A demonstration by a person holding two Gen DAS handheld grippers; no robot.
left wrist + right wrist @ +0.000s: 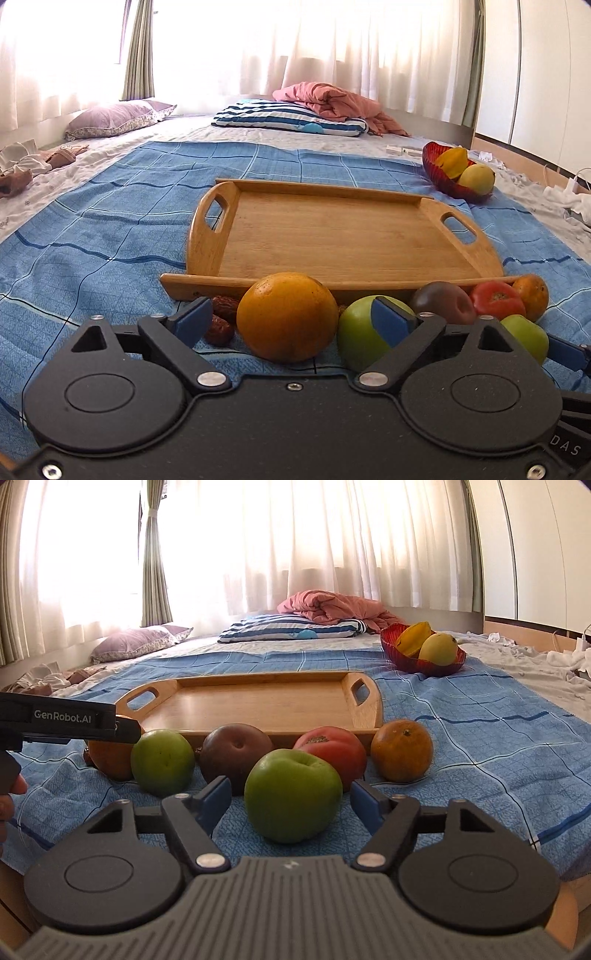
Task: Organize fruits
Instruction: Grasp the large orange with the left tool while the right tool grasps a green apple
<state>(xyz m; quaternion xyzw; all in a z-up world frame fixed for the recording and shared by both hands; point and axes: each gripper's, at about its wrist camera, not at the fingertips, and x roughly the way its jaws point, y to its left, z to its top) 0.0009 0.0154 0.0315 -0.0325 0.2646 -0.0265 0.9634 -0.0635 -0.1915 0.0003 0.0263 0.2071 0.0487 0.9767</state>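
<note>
Though partly behind the orange (287, 316), two dark dates (222, 318).

The left tool (122, 727) hides part of the large orange (110, 760); a hand (9, 797) is cut off.

Sunlit sheer curtains (295, 546), bed (192, 127) under blue checked cloth (480, 731), 2 pillows, white wardrobe (546, 74)

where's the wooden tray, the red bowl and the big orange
wooden tray (343, 236), left wrist view, bare middle of its floor
red bowl (406, 662), right wrist view, front of its outer wall
big orange (287, 317), left wrist view, middle of its front skin
</note>
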